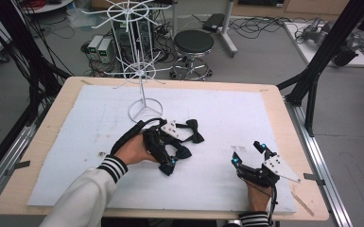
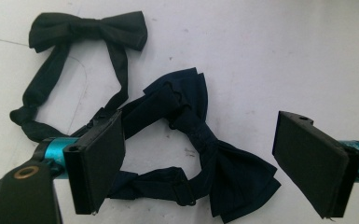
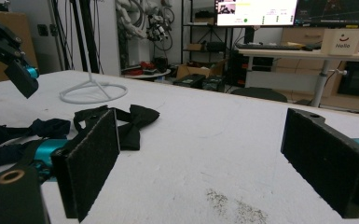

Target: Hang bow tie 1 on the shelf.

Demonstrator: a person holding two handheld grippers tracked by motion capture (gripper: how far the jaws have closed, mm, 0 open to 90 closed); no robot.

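Observation:
A navy bow tie [image 2: 233, 177] with its strap lies flat on the white sheet, right under my left gripper [image 2: 200, 140]. The jaws stand wide on either side of it and no pad presses on it. A black bow tie [image 2: 93, 28] lies just beyond it, its strap looping toward the navy one. From above, the left gripper [image 1: 170, 149] hovers over the navy bow tie [image 1: 183, 152], with the black bow tie [image 1: 195, 131] to its right. My right gripper [image 1: 248, 153] rests near the front right of the sheet, open and holding nothing. It [image 3: 210, 154] faces the black bow tie [image 3: 133, 119].
A white wire display stand [image 1: 142, 71] rises from a ring base [image 1: 145, 112] at the back middle of the sheet. The wooden table [image 1: 42, 137] carries the white sheet [image 1: 227, 109]. Beyond it are a stool [image 1: 194, 42], cables and black frame posts.

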